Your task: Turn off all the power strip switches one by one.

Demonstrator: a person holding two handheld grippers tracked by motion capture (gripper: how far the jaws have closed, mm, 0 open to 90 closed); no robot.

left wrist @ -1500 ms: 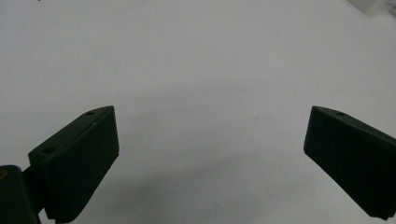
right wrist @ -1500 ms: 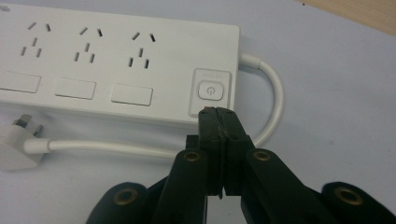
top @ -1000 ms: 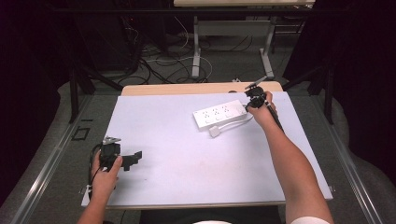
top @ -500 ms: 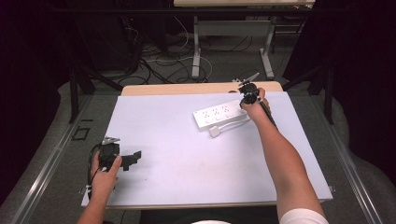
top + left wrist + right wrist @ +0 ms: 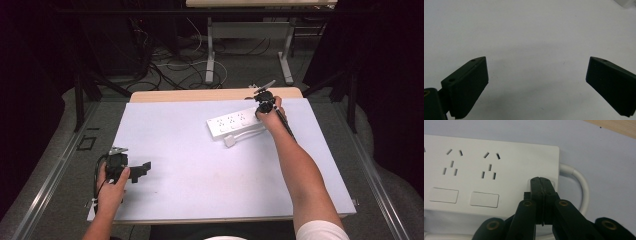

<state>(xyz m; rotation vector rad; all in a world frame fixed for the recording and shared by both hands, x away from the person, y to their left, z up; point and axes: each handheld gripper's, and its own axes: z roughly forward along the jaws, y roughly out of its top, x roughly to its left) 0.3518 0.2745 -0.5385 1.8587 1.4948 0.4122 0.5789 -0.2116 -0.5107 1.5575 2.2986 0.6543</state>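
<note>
In the high view the left gripper [image 5: 142, 169] sits at the lower left of the frame, held low over the pale mat [image 5: 200, 165] near its left edge, its jaws pointing right. The left gripper view gives what the high one cannot — the two black jaws stand wide apart, with bare mat between them and nothing touching either one.

Farther up, the right forearm [image 5: 300, 170] reaches diagonally from the bottom edge to the upper right of the frame, where the right gripper [image 5: 261, 106] meets the right end of the white strip [image 5: 235, 125]. From above the jaw state is hard to read. The right gripper view settles it: the jaws are pressed together, tips down on a small raised button [image 5: 552, 182] at the strip's end, right of two socket groups and two flat switches. They grip nothing — they only bear on the button. The same view shows the white cord [image 5: 581, 187] looping out of the strip's end and curving back beneath it; in the high view that cord runs along the strip's near side to a small white plug [image 5: 229, 141].

The strip lies aslant, near the mat's far edge, with a strip of bare wood [image 5: 200, 95] beyond. The wide middle and lower right of the mat hold nothing. Past the table, cables [image 5: 165, 65] lie on the floor.
</note>
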